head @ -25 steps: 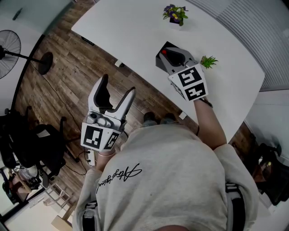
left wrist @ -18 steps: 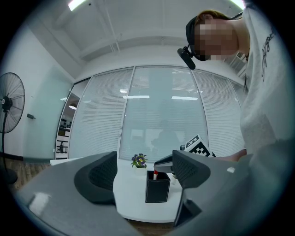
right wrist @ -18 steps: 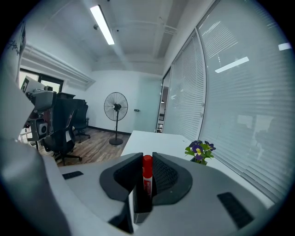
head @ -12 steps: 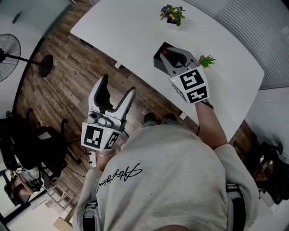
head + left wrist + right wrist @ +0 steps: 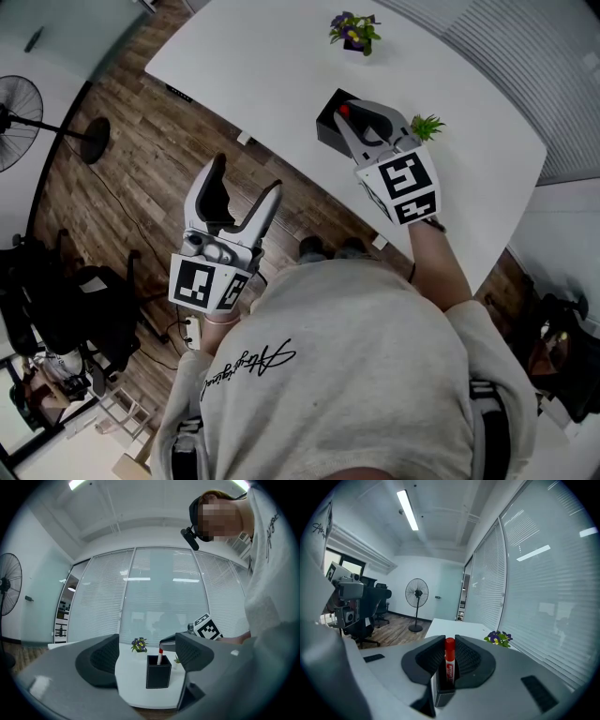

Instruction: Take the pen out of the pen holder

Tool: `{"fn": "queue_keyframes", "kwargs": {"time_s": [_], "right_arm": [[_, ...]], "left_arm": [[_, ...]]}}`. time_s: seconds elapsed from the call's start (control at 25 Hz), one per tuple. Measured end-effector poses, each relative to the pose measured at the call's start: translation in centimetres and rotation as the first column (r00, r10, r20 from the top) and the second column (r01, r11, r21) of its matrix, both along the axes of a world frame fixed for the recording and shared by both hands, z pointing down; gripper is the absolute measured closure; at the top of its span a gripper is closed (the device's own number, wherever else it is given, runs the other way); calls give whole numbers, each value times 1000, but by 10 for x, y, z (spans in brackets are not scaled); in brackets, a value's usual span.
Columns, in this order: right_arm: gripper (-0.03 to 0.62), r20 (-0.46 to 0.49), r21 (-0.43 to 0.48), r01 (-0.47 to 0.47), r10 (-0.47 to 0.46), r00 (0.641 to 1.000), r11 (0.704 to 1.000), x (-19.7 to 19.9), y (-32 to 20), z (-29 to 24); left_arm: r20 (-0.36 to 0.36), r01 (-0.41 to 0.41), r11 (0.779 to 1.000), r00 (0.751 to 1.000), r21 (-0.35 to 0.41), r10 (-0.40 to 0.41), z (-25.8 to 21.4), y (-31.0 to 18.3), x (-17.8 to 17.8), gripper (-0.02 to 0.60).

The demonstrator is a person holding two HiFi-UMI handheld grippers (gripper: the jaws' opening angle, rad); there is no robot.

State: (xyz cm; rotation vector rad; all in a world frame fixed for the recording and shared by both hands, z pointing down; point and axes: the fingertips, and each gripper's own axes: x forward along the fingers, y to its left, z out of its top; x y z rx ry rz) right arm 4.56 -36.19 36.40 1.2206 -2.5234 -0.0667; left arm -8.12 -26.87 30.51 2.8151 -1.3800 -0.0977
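1. Leftmost, standing fan (image 5: 19, 98) on the wood floor, well apart from the table.
2. Next, left gripper (image 5: 246, 178) held off the near edge of the white table (image 5: 262, 66), above the floor; fingers wide apart, nothing between them.
3. Far on the table, small pot of purple flowers (image 5: 354, 31).
4. Right of centre, black pen holder (image 5: 328, 122) upright on the table; red-capped pen (image 5: 449, 660) upright, lower end inside the holder.
5. Right gripper (image 5: 354, 114) above the holder, fingers clamped on the pen near its red cap.
6. Rightmost, small green plant (image 5: 428, 125) just beside the right gripper.
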Motion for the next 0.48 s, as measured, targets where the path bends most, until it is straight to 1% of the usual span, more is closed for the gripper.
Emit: {"fn": "queue_keyframes", "kwargs": {"time_s": [0.48], "right_arm": [[530, 43, 39, -10, 8, 999, 999, 5, 6, -20]], "left_arm": [[-1, -9, 1000, 1000, 3, 9, -1, 1, 2, 224]]}}
